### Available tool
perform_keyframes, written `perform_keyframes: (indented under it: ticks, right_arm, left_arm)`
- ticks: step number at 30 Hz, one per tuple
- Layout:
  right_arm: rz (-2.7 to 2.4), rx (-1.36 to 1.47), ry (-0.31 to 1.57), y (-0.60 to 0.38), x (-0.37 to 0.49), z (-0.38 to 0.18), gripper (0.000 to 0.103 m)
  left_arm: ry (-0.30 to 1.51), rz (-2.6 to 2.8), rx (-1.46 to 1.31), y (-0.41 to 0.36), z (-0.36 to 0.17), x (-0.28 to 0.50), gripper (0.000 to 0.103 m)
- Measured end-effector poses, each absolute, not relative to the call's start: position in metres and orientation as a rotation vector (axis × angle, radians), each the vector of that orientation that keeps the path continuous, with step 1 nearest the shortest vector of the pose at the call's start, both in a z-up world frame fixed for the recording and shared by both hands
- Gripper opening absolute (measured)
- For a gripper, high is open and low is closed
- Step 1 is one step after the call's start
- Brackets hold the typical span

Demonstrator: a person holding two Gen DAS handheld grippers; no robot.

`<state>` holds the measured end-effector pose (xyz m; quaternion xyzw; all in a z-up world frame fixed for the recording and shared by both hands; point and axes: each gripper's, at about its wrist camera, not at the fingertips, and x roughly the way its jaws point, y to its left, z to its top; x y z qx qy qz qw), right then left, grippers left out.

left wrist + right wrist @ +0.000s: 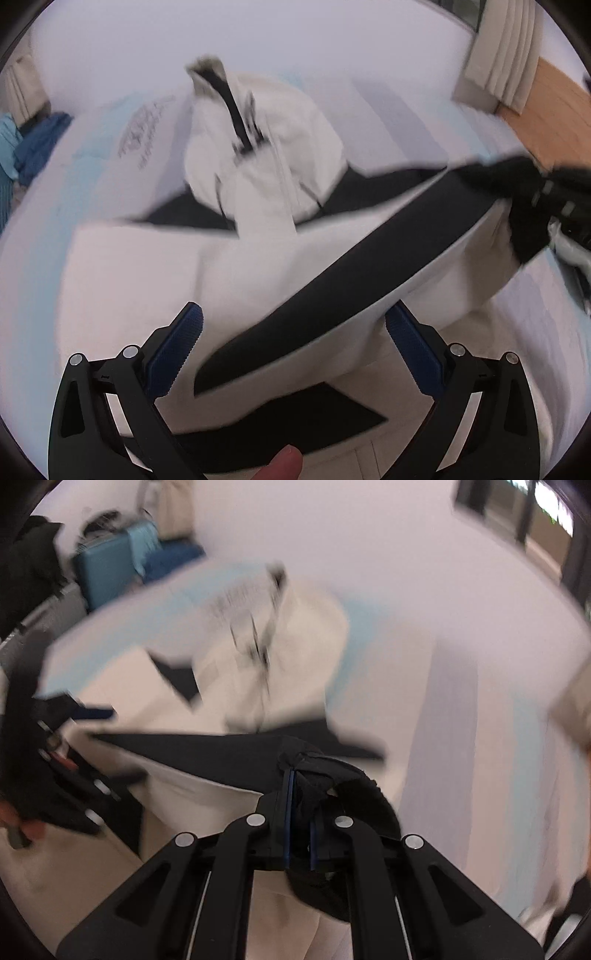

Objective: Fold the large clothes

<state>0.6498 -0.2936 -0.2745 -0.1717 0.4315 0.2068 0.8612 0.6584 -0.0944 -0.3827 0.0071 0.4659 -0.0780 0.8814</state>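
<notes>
My right gripper (pixel 299 812): clamped tight on the jacket's black cuff (pixel 332 794). Sleeve (pixel 332 277): stretched diagonally across the jacket (pixel 258 155) on the bed, ending between my left gripper (pixel 293 325), gaping, empty.

The jacket (pixel 258 147) is showing as matt cream cloth, with a sleeve (pixel 332 291) of smooth, matt black fabric and a fuzzy black cuff (pixel 354 794). The bed (pixel 406 110) is wearing a soft, matt sheet in pale lilac and light blue stripes. The left gripper (pixel 293 347) is looking like matt black plastic, its fingers (pixel 177 350) carrying ribbed blue rubbery pads, with shiny round metal pins at the joints. The right gripper (pixel 300 812) is showing the same plastic and pins. The floor (pixel 561 110) is appearing as smooth, light brown wood. The suitcase (pixel 107 572) is appearing as smooth blue plastic.
</notes>
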Motion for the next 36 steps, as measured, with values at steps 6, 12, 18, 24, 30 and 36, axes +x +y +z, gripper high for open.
perform_keyframes:
  ticks: [6, 12, 18, 24, 30, 36]
  right_arm:
    - [0.421, -0.255, 1.066, -0.320, 0.613, -0.333, 0.010]
    - [0.343, -0.198, 1.137, -0.333, 0.584, -0.341, 0.056]
    - [0.281, -0.084, 1.080, -0.353, 0.559, -0.287, 0.056]
    - [0.286, -0.100, 1.070, -0.335, 0.599, -0.287, 0.040]
    - [0.258, -0.101, 1.180, -0.340, 0.604, -0.330, 0.040]
    - [0.386, -0.037, 1.022, -0.314, 0.671, -0.250, 0.064]
  left_arm:
    - [1.061, -0.187, 0.077, -0.114, -0.423, 0.622, 0.097]
    - [1.111, -0.196, 0.187, -0.126, -0.440, 0.600, 0.097]
    - [0.990, -0.251, 0.116, -0.119, -0.379, 0.582, 0.097]
    - [0.930, -0.206, 0.070, -0.108, -0.359, 0.619, 0.097]
    - [1.087, -0.181, 0.064, -0.093, -0.417, 0.643, 0.097]
    - [0.995, -0.200, -0.035, -0.035, -0.339, 0.702, 0.097]
